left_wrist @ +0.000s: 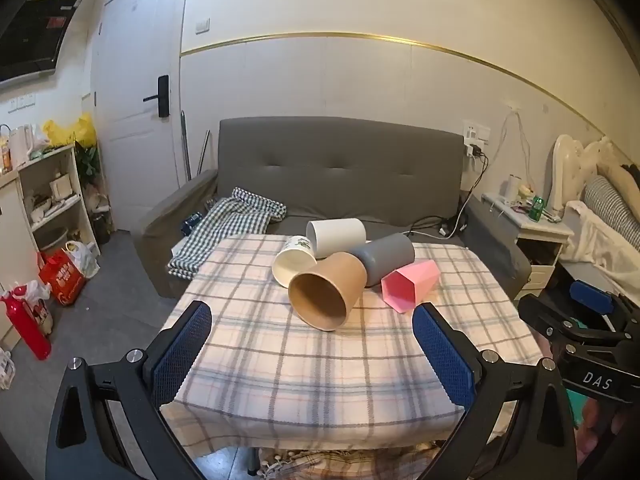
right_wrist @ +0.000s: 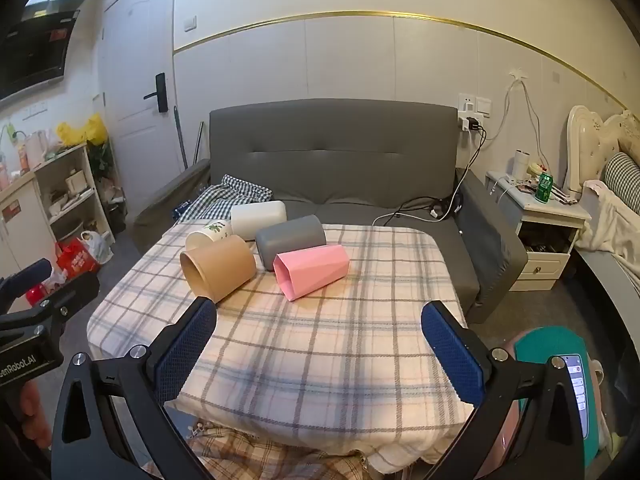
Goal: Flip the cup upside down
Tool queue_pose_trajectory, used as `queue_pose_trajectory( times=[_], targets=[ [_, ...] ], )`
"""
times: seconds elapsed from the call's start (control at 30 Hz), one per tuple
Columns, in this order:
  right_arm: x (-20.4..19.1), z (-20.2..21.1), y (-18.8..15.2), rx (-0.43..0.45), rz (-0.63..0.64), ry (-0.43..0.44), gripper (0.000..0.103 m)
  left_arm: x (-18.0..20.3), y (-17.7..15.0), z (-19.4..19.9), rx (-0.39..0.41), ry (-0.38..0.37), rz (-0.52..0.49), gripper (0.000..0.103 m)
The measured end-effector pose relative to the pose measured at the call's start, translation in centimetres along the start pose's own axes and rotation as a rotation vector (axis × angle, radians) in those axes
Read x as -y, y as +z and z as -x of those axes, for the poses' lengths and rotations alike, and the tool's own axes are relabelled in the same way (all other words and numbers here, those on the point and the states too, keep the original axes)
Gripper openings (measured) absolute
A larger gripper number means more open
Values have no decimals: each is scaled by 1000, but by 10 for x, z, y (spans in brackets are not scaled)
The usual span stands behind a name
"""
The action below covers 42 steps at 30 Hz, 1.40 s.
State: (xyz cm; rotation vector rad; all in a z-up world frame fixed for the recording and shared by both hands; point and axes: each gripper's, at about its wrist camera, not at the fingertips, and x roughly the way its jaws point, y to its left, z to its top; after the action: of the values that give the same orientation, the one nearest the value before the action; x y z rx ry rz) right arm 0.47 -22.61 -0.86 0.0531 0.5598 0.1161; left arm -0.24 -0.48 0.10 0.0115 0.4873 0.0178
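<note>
Several cups lie on their sides in a cluster on the plaid-covered table [left_wrist: 304, 368]. Nearest is a brown paper cup [left_wrist: 326, 294], mouth toward me. Around it lie a pink faceted cup [left_wrist: 410, 284], a grey cup [left_wrist: 384, 258], a white cup [left_wrist: 338, 236] and a white paper cup with a green print [left_wrist: 294, 262]. The right wrist view shows the brown cup [right_wrist: 218, 274], pink cup [right_wrist: 310, 272], grey cup [right_wrist: 290, 238], white cup [right_wrist: 258, 218] and printed cup [right_wrist: 208, 234]. My left gripper [left_wrist: 312, 354] is open and empty, short of the brown cup. My right gripper [right_wrist: 318, 356] is open and empty, short of the pink cup.
A grey sofa [left_wrist: 340, 172] with a checked cloth [left_wrist: 228, 232] stands behind the table. A shelf unit [left_wrist: 52, 196] and bags are at the left. A nightstand [right_wrist: 536, 220] and a bed are at the right. The right gripper's body [left_wrist: 588, 332] shows at the left wrist view's right edge.
</note>
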Motion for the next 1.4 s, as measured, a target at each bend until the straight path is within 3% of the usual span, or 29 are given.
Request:
queue_pose_trajectory(
  times=[0.07, 1.4],
  targets=[
    [0, 0, 0, -3, 2, 1, 103, -8, -2, 4, 14, -25, 49, 103],
    [-3, -1, -3, -5, 8, -2, 103, -6, -3, -2, -11, -22, 39, 103]
  ],
)
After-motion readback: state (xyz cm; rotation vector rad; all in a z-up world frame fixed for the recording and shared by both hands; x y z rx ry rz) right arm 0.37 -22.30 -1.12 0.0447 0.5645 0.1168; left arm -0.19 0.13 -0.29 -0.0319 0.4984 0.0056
